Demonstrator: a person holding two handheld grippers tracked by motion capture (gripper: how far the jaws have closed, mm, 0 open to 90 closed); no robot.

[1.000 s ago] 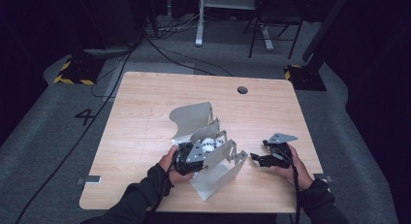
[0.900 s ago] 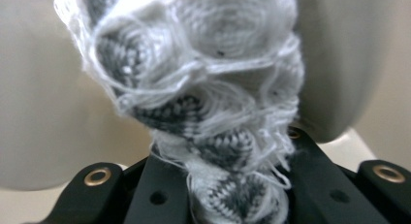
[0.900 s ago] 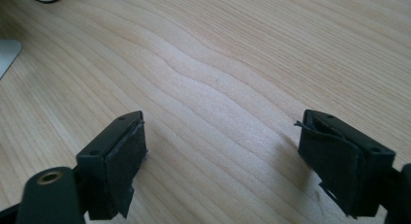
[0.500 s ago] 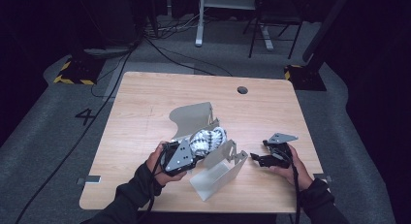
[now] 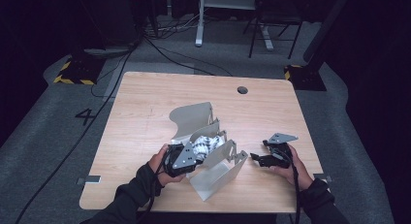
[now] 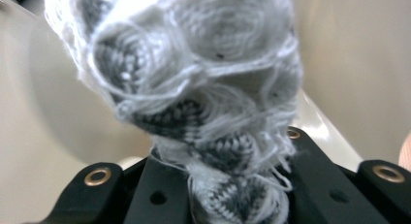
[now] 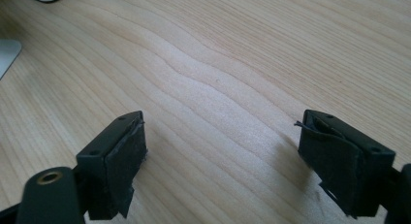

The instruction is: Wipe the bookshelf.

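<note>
Knitwear (image 6: 203, 112), grey and white, sits clamped in the left gripper (image 5: 194, 153) over a pale grey box (image 5: 213, 178). The right gripper (image 5: 259, 159) rests on the tabletop (image 5: 145, 103), fingers (image 7: 118, 161) spread wide, holding nothing.

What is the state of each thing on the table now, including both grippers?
left gripper: shut on the knitted cloth, held at the box opening.
knitted cloth: grey and white, bunched up, pinched between the jaws.
metal box: grey, flaps open, resting on the table.
right gripper: open, nothing between its jaws, low over bare wood.
table: wooden, with a round hole near its far edge.
</note>
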